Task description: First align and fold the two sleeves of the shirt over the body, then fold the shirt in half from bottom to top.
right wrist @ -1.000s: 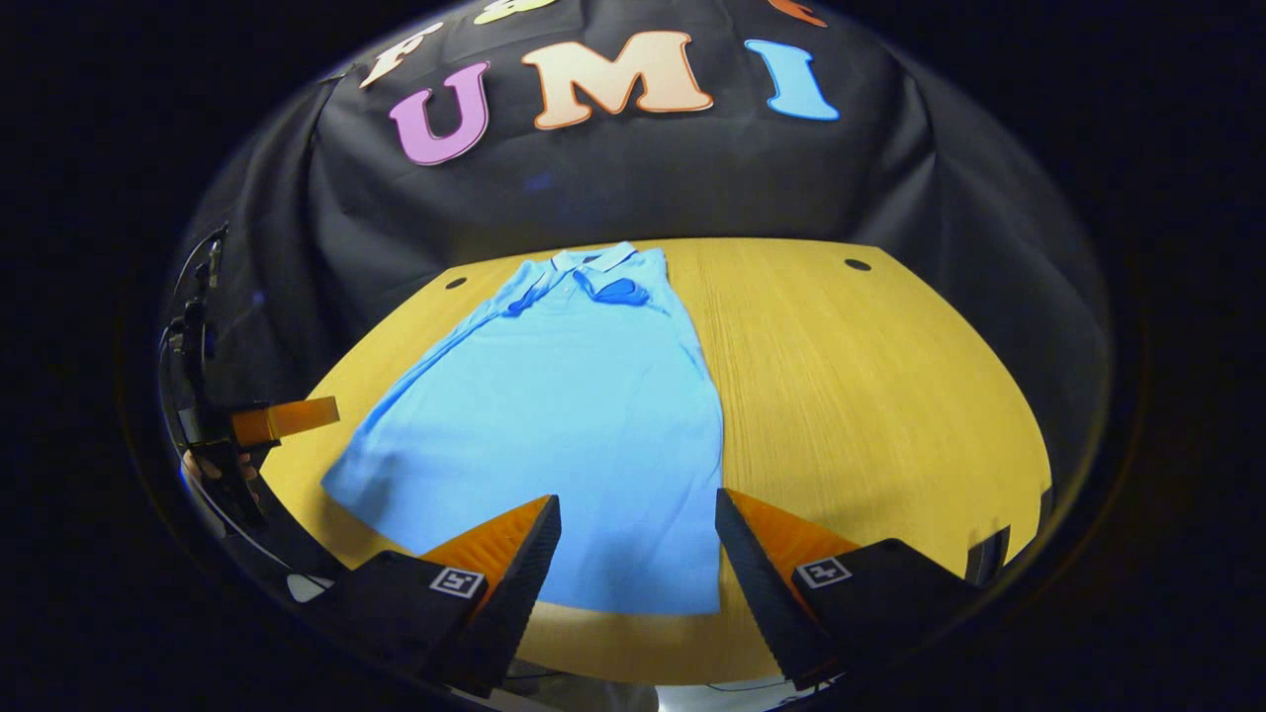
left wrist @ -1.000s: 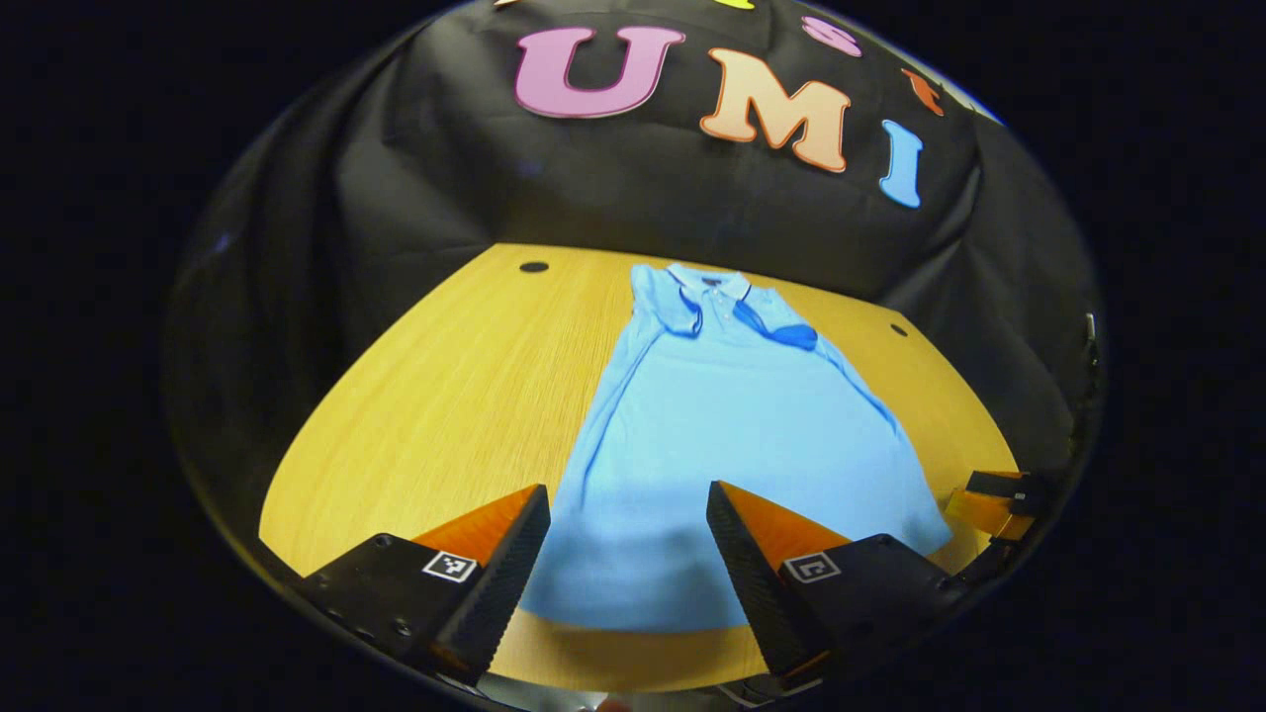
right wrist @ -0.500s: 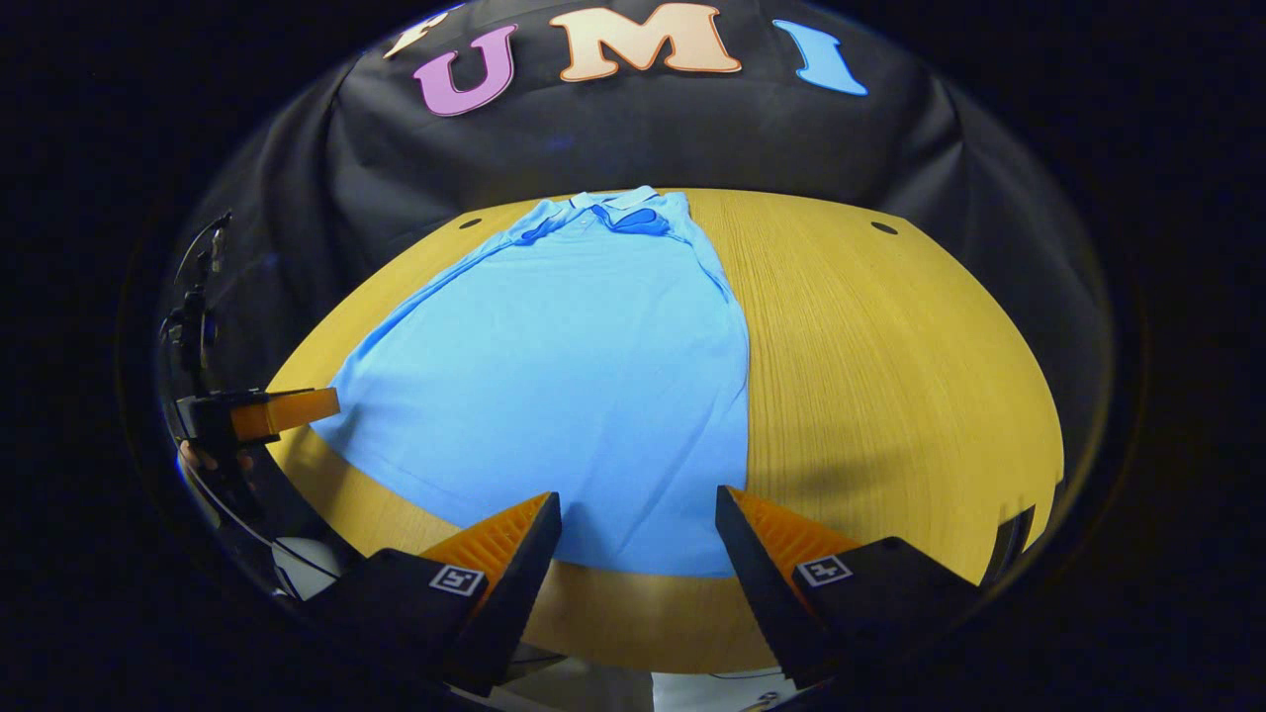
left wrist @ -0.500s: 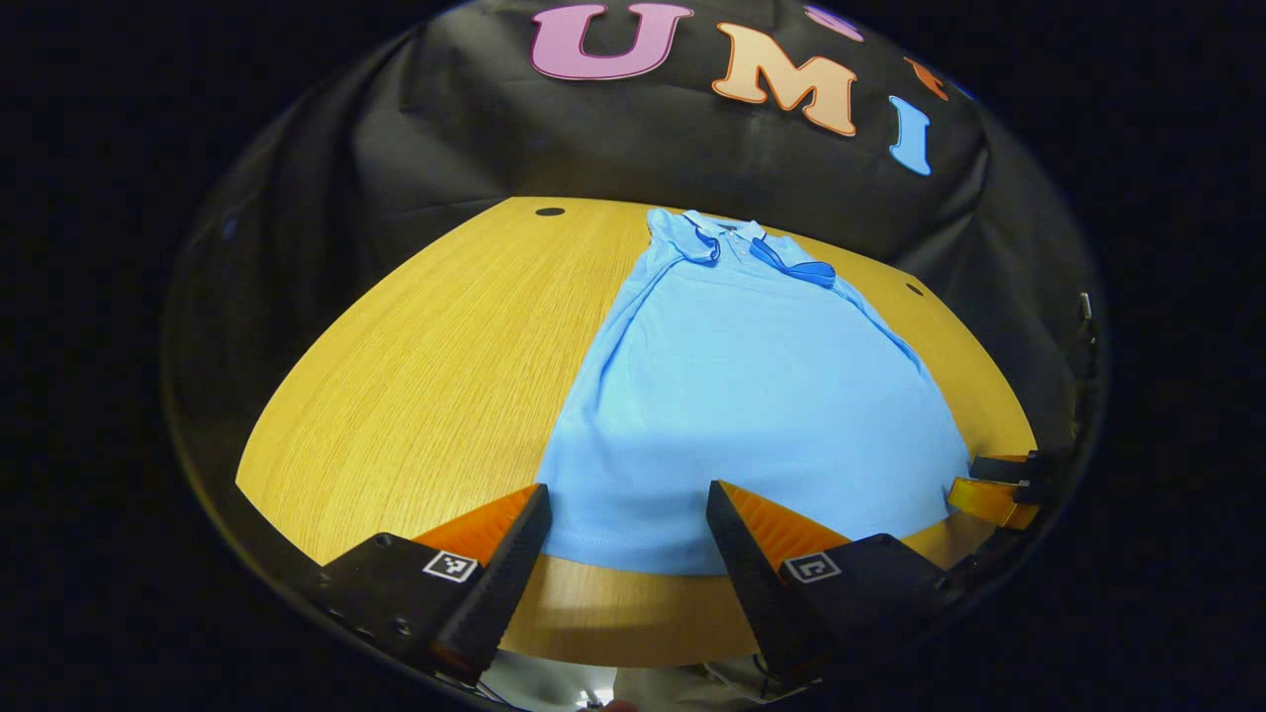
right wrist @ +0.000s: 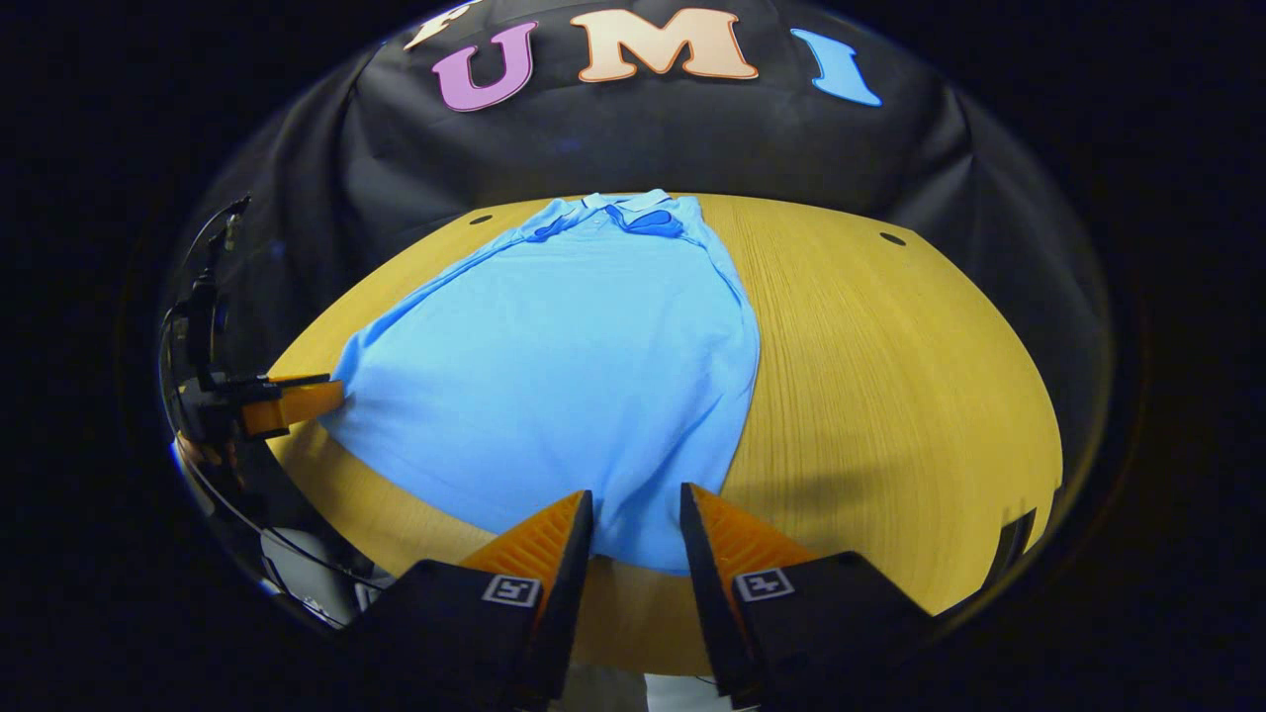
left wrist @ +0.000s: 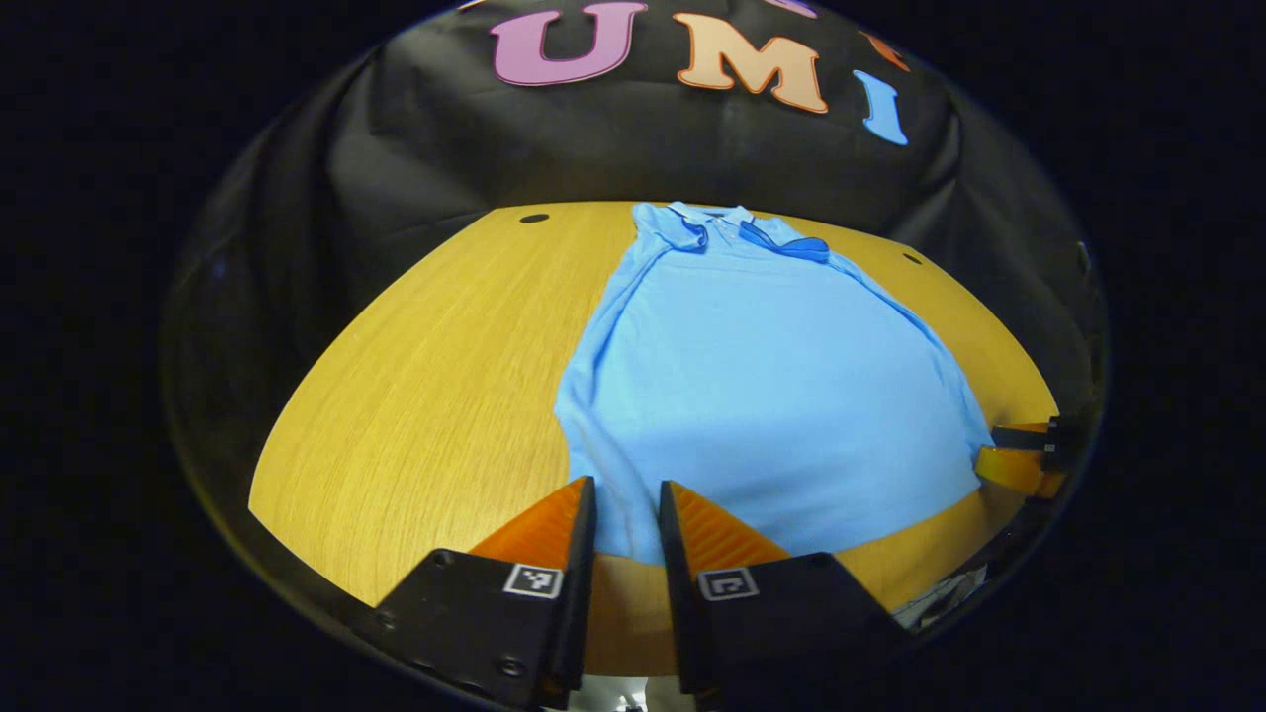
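Note:
A light blue polo shirt [left wrist: 771, 386] lies flat on the wooden table [left wrist: 435, 376], collar at the far end and both sleeves folded over the body. My left gripper [left wrist: 626, 509] sits at the near hem by the shirt's left corner; its fingers are narrowed with a gap, and the hem lies between them. At the hem near the right corner of the shirt [right wrist: 574, 376], my right gripper [right wrist: 636, 519] has its fingers likewise narrowed but apart. The left gripper [right wrist: 287, 400] shows at the right gripper view's left edge, and the right gripper [left wrist: 1019, 453] at the left gripper view's right edge.
Bare wood table [right wrist: 890, 396] lies on both sides of the shirt. Small dark holes [right wrist: 892, 238] mark the far corners. Black cloth hangs behind the table. The near table edge runs just under both grippers.
Both grippers' fingers have drawn much closer together around the near hem. The shirt's lower left corner now looks slightly bunched.

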